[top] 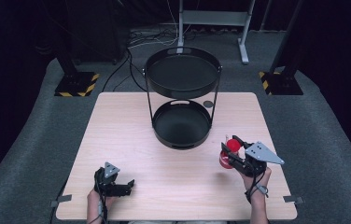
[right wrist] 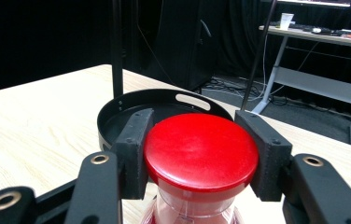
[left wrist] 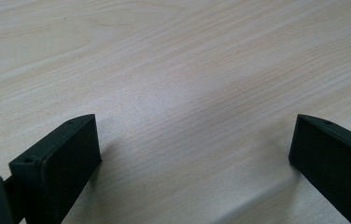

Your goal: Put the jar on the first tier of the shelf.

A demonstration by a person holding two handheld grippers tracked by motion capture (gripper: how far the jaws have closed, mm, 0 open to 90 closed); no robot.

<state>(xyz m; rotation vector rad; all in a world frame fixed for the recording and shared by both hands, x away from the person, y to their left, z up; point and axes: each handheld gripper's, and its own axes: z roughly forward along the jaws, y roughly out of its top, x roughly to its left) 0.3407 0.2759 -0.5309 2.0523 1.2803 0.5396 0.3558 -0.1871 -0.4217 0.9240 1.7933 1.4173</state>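
A clear jar with a red lid (right wrist: 201,151) stands upright at the right of the wooden table (top: 131,135), seen from above as a red jar (top: 227,155). My right gripper (top: 230,149) is shut on it, both pads pressed against the sides of the lid. In the right gripper view the right gripper (right wrist: 201,158) has one black pad on each side of the lid. My left gripper (top: 126,186) lies low over the table near its front left edge, jaws wide apart. Bare wood lies between the jaws of the left gripper (left wrist: 194,140).
A black two-tier round tray stand sits at the table's far middle, its lower tray (top: 181,125) just beyond the jar and its upper tray (top: 183,72) raised on thin posts. The lower tray (right wrist: 117,112) has a slotted handle. A small dark disc (top: 208,104) lies beside the stand.
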